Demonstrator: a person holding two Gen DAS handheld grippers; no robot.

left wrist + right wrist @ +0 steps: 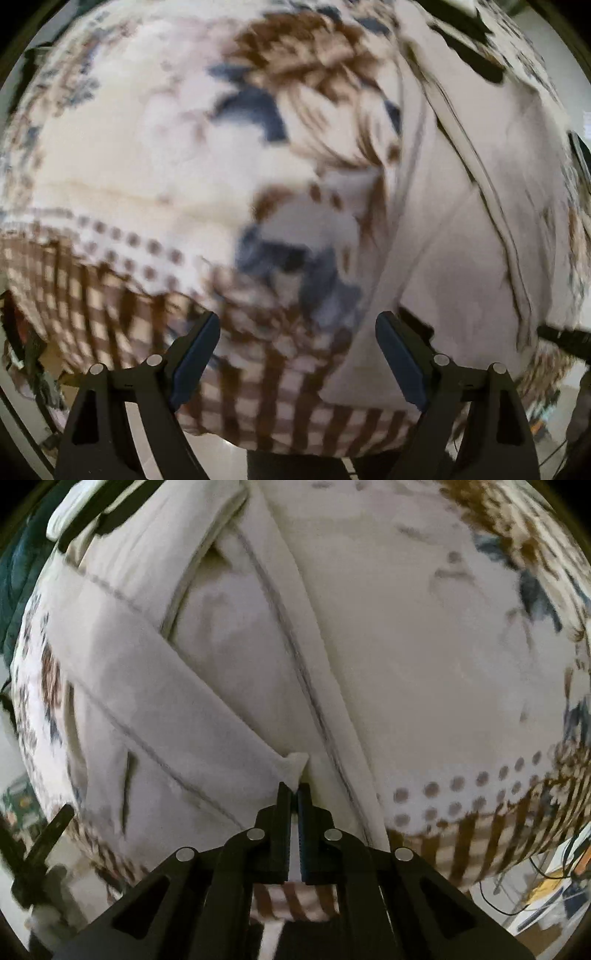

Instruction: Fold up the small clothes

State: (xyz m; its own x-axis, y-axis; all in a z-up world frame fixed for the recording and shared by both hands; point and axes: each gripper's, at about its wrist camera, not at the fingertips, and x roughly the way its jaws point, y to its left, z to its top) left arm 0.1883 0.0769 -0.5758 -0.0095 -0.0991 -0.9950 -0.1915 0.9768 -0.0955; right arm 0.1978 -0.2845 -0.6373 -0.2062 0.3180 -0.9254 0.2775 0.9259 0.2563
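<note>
My left claw is spread wide, its two blue-padded fingers well apart and holding nothing, hovering over a patterned blanket that fills most of the left wrist view. The blanket is cream with brown and blue floral shapes, rows of brown dots and a brown checked border. To the right in that view lies a pale beige garment, spread flat on the blanket, with stitched seams running along its length. My right claw is pressed nearly together, pinching a small folded corner of the pale beige garment between its black fingertips. In the right wrist view the garment covers the centre and left, with overlapping panels and a grey-stitched hem running diagonally toward the claw. The blanket's dots and brown stripes show to the right. Both views are blurred, so finer fabric detail is unclear.
</note>
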